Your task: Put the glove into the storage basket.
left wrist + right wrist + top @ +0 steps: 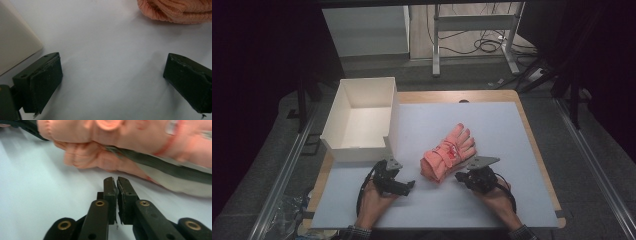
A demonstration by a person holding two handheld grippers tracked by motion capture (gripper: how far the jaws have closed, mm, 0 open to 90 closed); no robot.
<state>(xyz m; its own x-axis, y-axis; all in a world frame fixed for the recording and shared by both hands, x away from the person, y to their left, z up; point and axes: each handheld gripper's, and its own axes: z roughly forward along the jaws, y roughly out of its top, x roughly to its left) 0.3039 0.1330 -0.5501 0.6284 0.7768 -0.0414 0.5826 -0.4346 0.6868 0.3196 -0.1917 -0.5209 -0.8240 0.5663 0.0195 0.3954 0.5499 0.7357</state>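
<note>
We see the stacked salmon-pink knitted gloves (448, 153) lying near the middle of the white table top (492, 125). Our right gripper (460, 176) sits just beside them, jaws nearly clenched on nothing. Our left gripper (411, 185) rests released, jaws wide apart, by the white open cardboard box (362, 150) at the left edge.

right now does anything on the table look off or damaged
Nothing is spilled or broken. The pink gloves lie stacked at a slant mid-table, not in the white box beside them. The pads of the right gripper look frayed, with a thread hanging at their lower edge; its jaws are all but shut on nothing.
</note>
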